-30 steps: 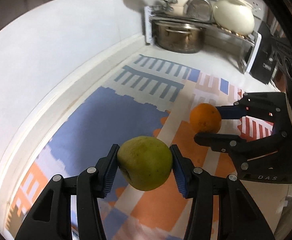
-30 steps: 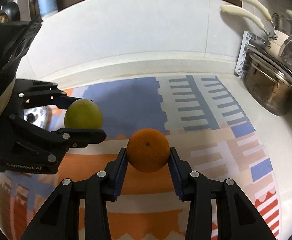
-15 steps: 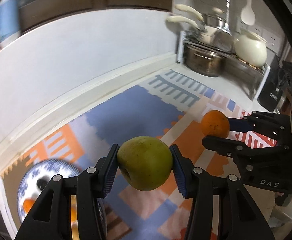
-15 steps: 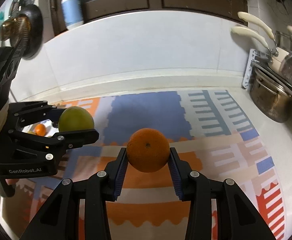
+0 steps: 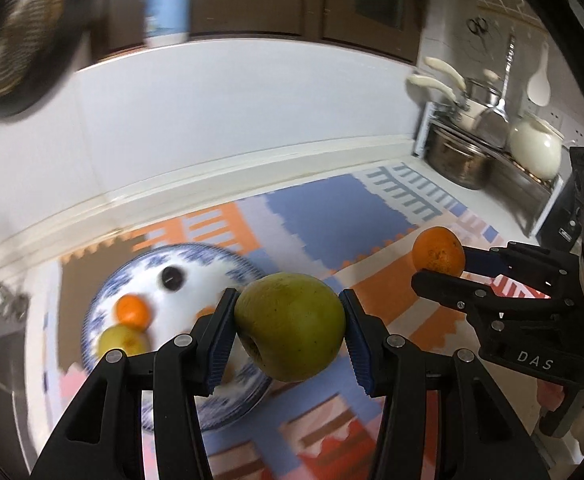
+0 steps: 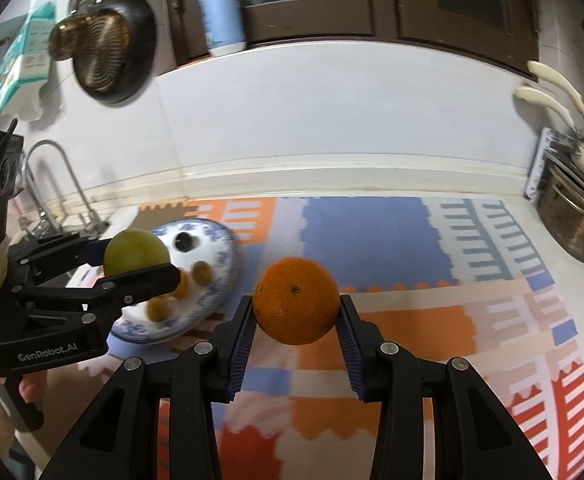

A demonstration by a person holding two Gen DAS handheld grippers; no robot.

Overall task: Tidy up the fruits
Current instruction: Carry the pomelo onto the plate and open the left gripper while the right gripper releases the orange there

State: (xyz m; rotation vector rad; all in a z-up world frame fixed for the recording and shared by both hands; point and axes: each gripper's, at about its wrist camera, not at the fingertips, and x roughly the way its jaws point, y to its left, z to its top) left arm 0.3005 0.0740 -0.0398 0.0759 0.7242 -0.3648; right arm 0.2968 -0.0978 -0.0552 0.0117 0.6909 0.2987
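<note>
A: Fruits first, left cam. Left tool [image 5: 288,328] is squeezing a green apple [image 5: 290,326] tight btw its blue pads, up in the air over the near side of the blue-and-white plate [image 5: 196,252]. Right tool [image 5: 437,266] is off to the right, gripping an orange [image 5: 438,250], well apart from the plate.

B: What's on the plate already?

A: It's blurry, but I count 1 small orange fruit [image 5: 132,311] and 1 yellow-green one [image 5: 123,341] touching it. The tool hides some of the plate, so maybe more. There's a dark spot too, can't tell what it is.

B: And the right cam?

A: Right tool [image 6: 295,307] holds the orange [image 6: 295,300] snug btw both pads, above the colorful mat [image 6: 371,232] on the counter [image 6: 511,192], beside the plate [image 6: 228,240]. Left tool [image 6: 132,268] w/ the apple [image 6: 136,254] hangs over the plate. I see about 3 little fruits on it here, blurry, partly hidden by the tool.

B: So 2 fruits in the air, 2 tools, 1 plate, 1 mat?

A: Yep.

B: What could go wrong?

A: Fruits are round, so if a tool lets go too high, the apple could bounce, roll off the plate, or bump the small ones out. The plate is getting crowded too. And both tools head for the same plate, I think, so they could knock each other. Best go one at a time, low and slow.
</note>
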